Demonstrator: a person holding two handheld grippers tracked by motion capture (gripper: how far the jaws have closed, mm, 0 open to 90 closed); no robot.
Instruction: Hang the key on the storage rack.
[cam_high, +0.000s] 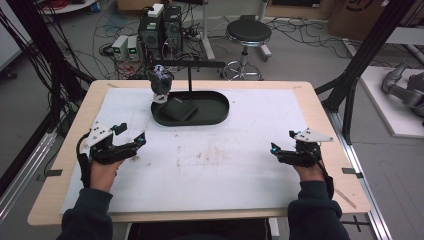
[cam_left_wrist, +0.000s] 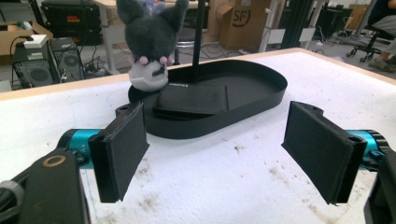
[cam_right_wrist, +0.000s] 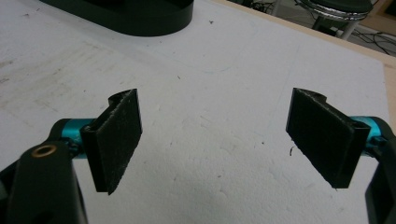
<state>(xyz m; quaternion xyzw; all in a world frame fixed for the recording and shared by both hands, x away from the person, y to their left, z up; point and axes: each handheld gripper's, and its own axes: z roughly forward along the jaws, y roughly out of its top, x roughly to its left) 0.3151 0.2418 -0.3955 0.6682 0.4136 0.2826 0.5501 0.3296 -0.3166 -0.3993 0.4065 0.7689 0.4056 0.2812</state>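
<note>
Black oval tray (cam_left_wrist: 261, 88) ahead of left gripper (cam_left_wrist: 215, 154), holding folded black cloth (cam_left_wrist: 194, 100) and grey plush toy (cam_left_wrist: 149, 46) | both untouched | left jaws spread, empty | right gripper (cam_right_wrist: 215, 140) spread, empty, well apart | progress: nothing grasped yet

Left gripper (cam_high: 141, 139) and right gripper (cam_high: 274, 148) low, well apart, jaws wide, both empty.

Bare white mat (cam_high: 220, 160) lies open ahead; only black tray (cam_high: 215, 117) and plush toy (cam_high: 160, 82) obstruct.
</note>
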